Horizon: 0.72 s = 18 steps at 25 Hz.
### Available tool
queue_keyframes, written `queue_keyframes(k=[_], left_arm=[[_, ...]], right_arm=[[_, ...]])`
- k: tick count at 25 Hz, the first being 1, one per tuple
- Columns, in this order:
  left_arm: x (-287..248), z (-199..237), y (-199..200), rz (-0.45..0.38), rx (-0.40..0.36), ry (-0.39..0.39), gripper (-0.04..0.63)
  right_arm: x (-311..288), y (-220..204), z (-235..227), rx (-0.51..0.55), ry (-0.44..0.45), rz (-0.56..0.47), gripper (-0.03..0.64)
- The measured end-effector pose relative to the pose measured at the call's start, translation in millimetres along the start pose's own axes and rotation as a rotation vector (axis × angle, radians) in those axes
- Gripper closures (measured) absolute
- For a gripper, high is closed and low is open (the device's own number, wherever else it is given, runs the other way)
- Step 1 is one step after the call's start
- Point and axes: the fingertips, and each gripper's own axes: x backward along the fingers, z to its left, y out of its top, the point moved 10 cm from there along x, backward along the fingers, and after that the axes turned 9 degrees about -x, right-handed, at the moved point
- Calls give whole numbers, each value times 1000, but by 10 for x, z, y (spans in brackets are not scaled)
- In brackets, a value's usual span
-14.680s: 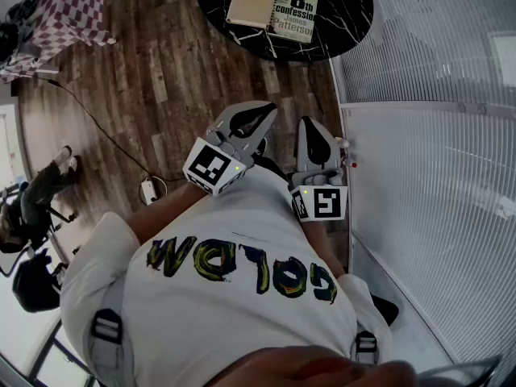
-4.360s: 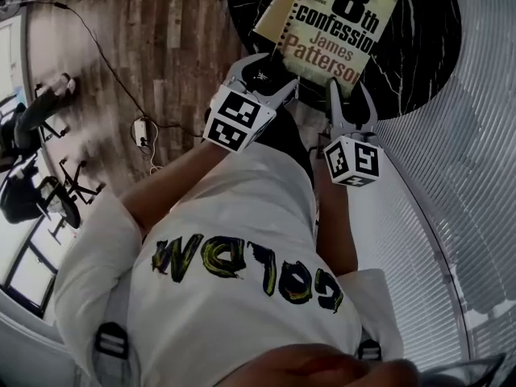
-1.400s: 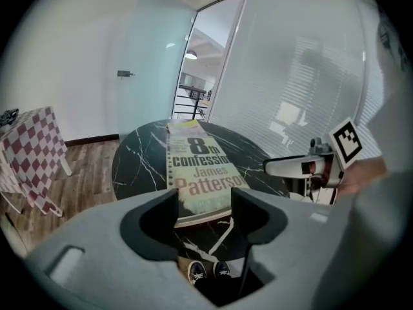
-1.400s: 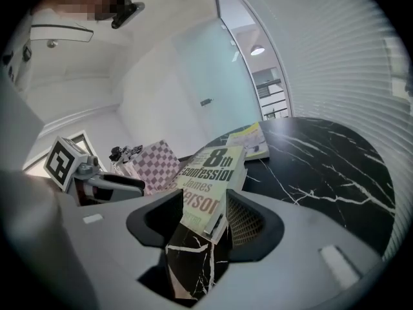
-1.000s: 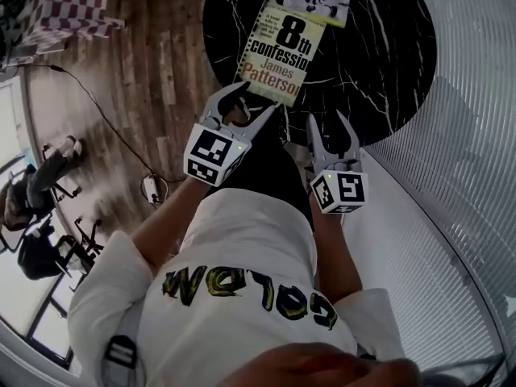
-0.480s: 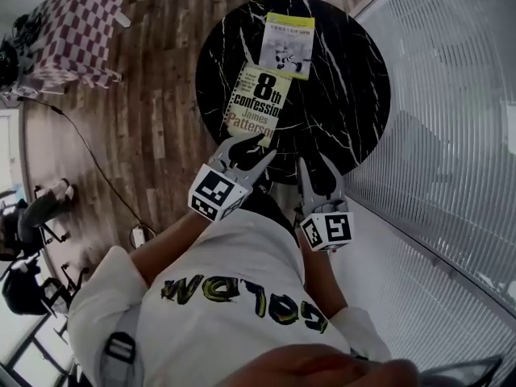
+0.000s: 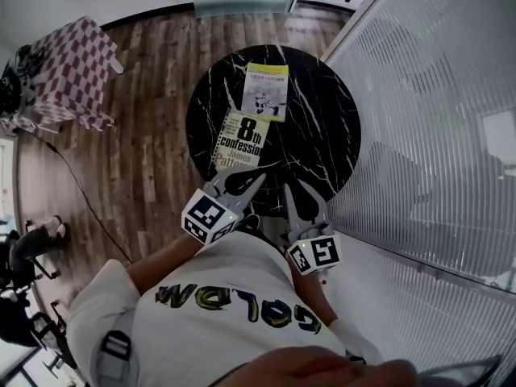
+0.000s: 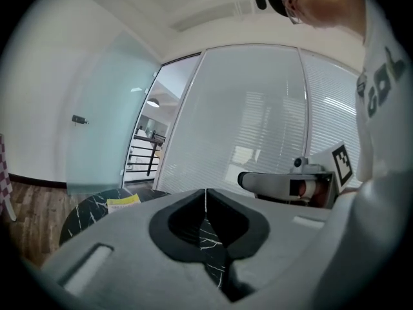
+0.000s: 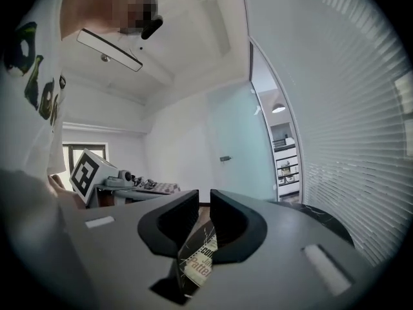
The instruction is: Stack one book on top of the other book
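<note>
Two books lie flat on the round black marble table [image 7: 322, 127]. The "8th confession" book [image 7: 242, 139] is nearer me, and the yellow-and-white book [image 7: 267, 91] lies just beyond it, their edges meeting. My left gripper [image 7: 256, 177] hovers over the table's near rim; it has just closed and is shut with nothing in it [image 8: 205, 191]. My right gripper [image 7: 290, 190] hangs beside it. Its jaws have been closing and keep a narrow gap, nothing between them [image 9: 204, 202]. Below the right gripper's jaws shows the "8th confession" book [image 9: 199, 260].
A glass wall with blinds [image 7: 427, 135] runs along the right. A table with a checkered cloth [image 7: 68, 75] stands at the far left on the wooden floor [image 7: 145, 160]. Chairs [image 7: 16, 305] and a person's legs [image 7: 32, 240] are at the lower left.
Both grippers have risen and drawn back from the books toward my body, and the table looks smaller. The left jaws went from open to shut; the right jaws narrowed. The books stayed put.
</note>
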Motion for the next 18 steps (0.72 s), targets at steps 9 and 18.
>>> queue_keyframes(k=[9, 18], left_arm=[[-84, -115, 211, -90, 13, -93, 594], [-198, -232, 337, -114, 0, -134, 594]], right_arm=[[-15, 173, 45, 28, 42, -32, 595], [21, 279, 7, 22, 41, -56, 614]])
